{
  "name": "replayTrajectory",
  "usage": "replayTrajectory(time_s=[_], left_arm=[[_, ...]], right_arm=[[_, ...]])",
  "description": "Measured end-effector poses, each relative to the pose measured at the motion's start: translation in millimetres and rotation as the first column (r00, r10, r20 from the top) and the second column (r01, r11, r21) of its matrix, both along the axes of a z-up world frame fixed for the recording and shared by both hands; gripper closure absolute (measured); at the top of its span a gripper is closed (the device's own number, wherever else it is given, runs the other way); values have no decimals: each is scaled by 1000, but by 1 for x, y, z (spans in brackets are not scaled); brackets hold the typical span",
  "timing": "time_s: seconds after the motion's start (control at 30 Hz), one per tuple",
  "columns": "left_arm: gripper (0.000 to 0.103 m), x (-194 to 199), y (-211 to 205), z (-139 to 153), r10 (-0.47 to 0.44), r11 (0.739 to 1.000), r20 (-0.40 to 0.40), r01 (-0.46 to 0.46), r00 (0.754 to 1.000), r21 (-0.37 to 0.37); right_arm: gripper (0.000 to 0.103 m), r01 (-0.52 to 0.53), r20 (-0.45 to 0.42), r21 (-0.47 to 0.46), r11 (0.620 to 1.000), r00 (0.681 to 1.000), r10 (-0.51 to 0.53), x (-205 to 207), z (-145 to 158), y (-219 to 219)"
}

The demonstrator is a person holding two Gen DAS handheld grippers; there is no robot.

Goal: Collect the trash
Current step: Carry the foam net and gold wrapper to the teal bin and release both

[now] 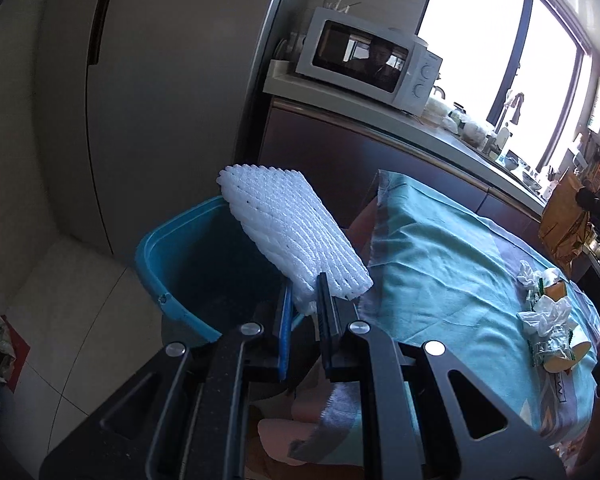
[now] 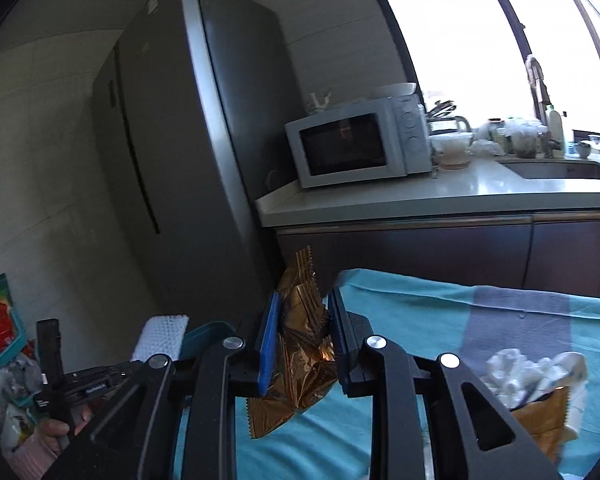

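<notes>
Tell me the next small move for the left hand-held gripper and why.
Probably open the left hand-held gripper: it is shut on the white foam net, which hangs over the blue bin, so the net should drop in.

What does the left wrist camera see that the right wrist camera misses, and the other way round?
Only the left wrist view looks into the blue bin and shows the left gripper pinching the white foam net above it.

Only the right wrist view shows the whole fridge, the sink, and the right gripper clamped on the gold wrapper.

Both show the microwave, the teal cloth and the crumpled trash pile left on it.
</notes>
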State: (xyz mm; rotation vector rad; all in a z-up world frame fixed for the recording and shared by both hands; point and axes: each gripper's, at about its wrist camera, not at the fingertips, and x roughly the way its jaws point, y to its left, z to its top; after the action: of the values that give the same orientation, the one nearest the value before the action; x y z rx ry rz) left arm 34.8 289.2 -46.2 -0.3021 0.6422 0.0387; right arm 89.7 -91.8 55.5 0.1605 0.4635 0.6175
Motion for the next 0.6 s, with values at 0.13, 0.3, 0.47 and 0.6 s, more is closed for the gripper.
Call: replayTrajectory(time_s=[0.13,0.3,0.47,0.6], left_arm=[[91,7,13,-17,16,1000,-42,-16,999,-7],[91,25,27,-43,42,998,-111,-47,993,-47],[89,42,28,-60,58,997,-152,-66,987,-45],[84,49,31,-69,67,995,-170,-78,983,-55]], right_arm=[[79,-128,-73,15,992,989,129,16,-16,59],[79,-216,-181,-6,976,960,212,51,-44,132],[79,-258,-298,-56,964,926,231,89,-75,200],[76,-284,-392,-112,952,893,220,110,-101,238]])
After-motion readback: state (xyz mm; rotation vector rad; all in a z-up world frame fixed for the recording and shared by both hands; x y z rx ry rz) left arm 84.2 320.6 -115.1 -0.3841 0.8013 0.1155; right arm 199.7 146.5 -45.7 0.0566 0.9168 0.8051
